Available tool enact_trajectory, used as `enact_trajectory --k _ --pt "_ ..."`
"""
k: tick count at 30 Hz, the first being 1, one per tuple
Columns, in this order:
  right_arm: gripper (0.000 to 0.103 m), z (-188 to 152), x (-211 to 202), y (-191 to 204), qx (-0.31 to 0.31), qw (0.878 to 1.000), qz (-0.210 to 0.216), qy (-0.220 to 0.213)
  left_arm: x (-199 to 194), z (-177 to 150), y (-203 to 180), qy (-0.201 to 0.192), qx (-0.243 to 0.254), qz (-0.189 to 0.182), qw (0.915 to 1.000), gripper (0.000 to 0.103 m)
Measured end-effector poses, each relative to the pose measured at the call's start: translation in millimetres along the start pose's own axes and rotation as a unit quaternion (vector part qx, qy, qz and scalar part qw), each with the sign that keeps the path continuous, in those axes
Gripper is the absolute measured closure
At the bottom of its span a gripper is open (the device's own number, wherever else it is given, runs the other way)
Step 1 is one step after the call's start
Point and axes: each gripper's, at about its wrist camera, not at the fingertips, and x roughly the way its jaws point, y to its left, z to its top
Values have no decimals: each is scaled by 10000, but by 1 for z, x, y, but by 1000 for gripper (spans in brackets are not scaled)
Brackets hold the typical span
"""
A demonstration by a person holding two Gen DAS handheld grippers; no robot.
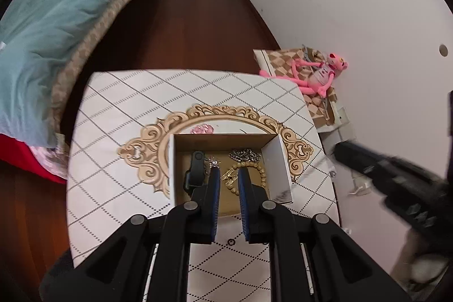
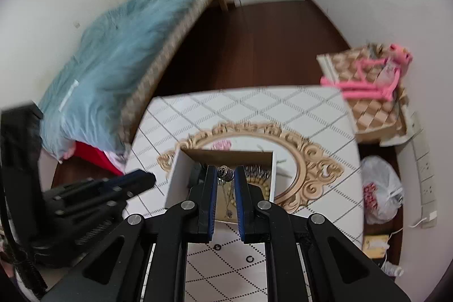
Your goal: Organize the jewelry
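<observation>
A white cardboard box (image 1: 280,160) with a brown inside stands on the patterned table. In it lie a black watch (image 1: 196,169), a silver chain (image 1: 245,154), a gold pendant necklace (image 1: 230,177) and a beaded bracelet (image 1: 262,171). My left gripper (image 1: 228,177) is open and empty just above the box. In the right wrist view my right gripper (image 2: 226,174) is shut on a silver beaded necklace (image 2: 225,173), whose chain hangs down between the fingers above the box (image 2: 177,180). The right gripper (image 1: 382,177) shows blurred at the right in the left wrist view.
The box sits on an oval gold-framed mirror (image 1: 294,149) on the white diamond-pattern table (image 1: 113,109). A bed with a blue blanket (image 1: 56,27) is at the left. A pink plush toy (image 1: 317,75) lies on a checkered side table at the right. A plastic bag (image 2: 380,188) is on the floor.
</observation>
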Motion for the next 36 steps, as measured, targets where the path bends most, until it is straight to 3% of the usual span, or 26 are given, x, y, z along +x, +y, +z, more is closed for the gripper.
enact_trajectory --k 5,14,15,18,23,25,27,31,36 --pt "91 -5 55 -13 159 9984 -60 534 31 8 5 336 -60 -136 9993 93" --pt "89 -8 100 -34 428 9916 -64 1219 61 29 8 691 -288 -122 9971 88" --pt "86 -7 100 -35 434 9913 -89 1236 60 31 9 674 -291 -31 9973 82" --pt "52 -6 96 -38 412 9916 -220 1204 52 32 15 500 -278 312 9979 28" --pt "45 -6 83 -35 209 9931 -425 1071 38 23 29 295 -328 809 9957 25" --pt "23 -8 80 -32 103 9923 -619 1064 35 17 32 253 -286 997 9943 17" --pt "14 -11 79 -30 28 9917 -741 1051 33 9 33 222 -215 1236 9918 5" --pt "5 -25 80 -29 -32 9878 -1066 1136 27 -9 34 48 -113 1563 9876 2" --pt "5 -41 79 -26 -100 9848 -1317 1126 24 -26 30 13 -6 1796 9837 1"
